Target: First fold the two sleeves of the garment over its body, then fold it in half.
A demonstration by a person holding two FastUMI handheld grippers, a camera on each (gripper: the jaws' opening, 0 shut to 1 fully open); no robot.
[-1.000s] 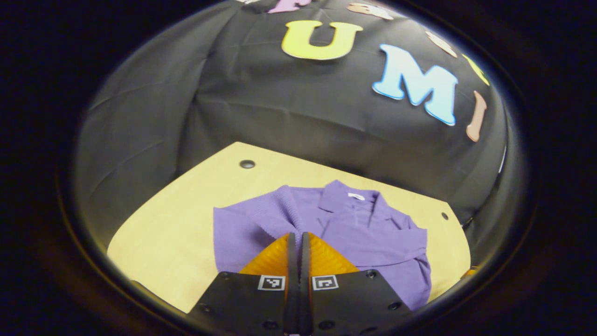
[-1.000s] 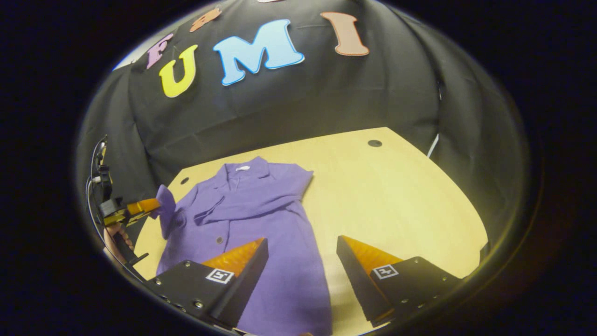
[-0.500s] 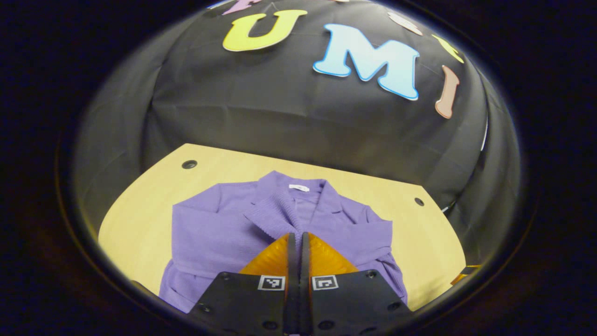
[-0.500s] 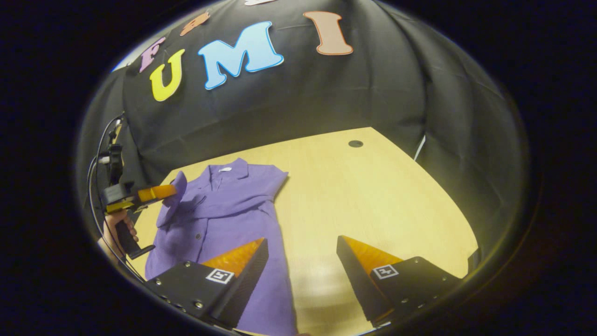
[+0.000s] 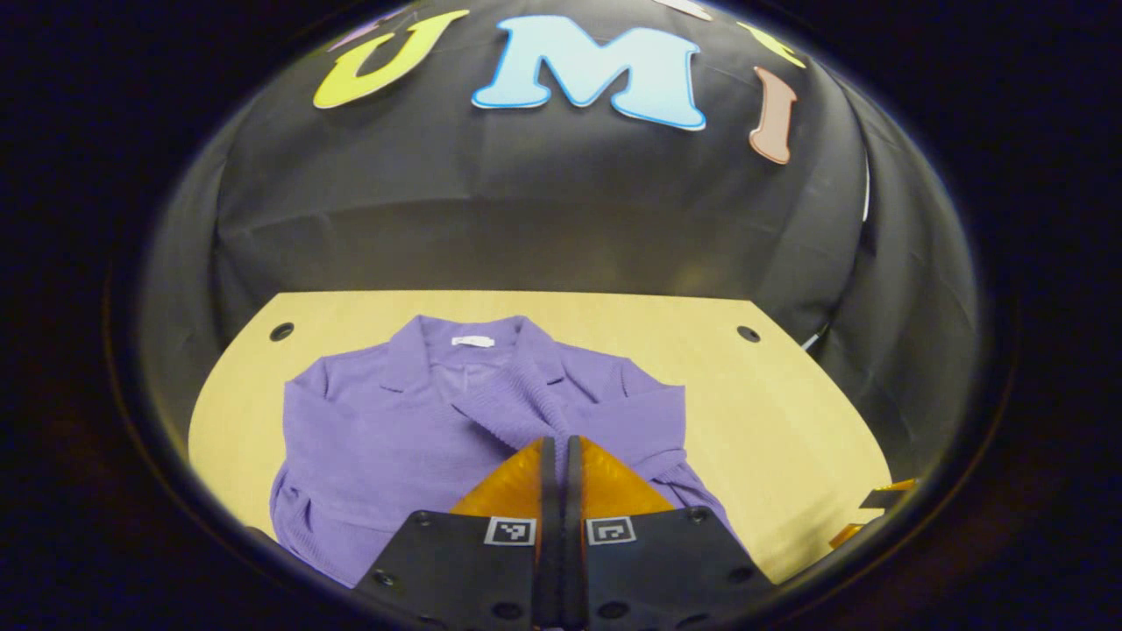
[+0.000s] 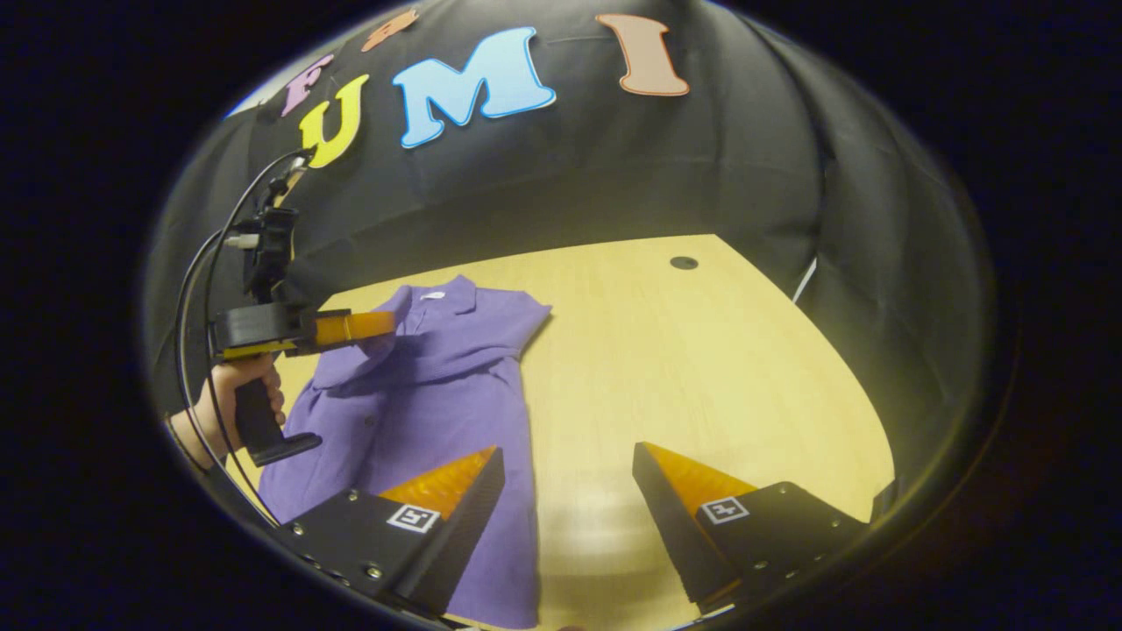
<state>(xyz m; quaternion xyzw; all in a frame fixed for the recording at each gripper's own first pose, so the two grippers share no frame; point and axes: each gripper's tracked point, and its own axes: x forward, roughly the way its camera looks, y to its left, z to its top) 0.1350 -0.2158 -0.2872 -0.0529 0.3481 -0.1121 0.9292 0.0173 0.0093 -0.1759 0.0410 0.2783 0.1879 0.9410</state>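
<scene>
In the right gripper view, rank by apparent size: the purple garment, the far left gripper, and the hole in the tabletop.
Largest to smallest as they look there:
1. purple garment
2. left gripper, held well above the table, so nearness may inflate it
3. tabletop hole, clearly smallest

One purple garment [image 5: 412, 429] spread ahead of the closed fingers, with one white neck tag [image 5: 472, 341]. One wooden table [image 6: 701, 350]. Two round holes [image 5: 281, 331] in it, far left and far right [image 5: 748, 334] of the fingertips. Two grippers: left gripper [image 6: 372, 326], right gripper [image 6: 565, 464]. One hand [image 6: 232, 386].
</scene>
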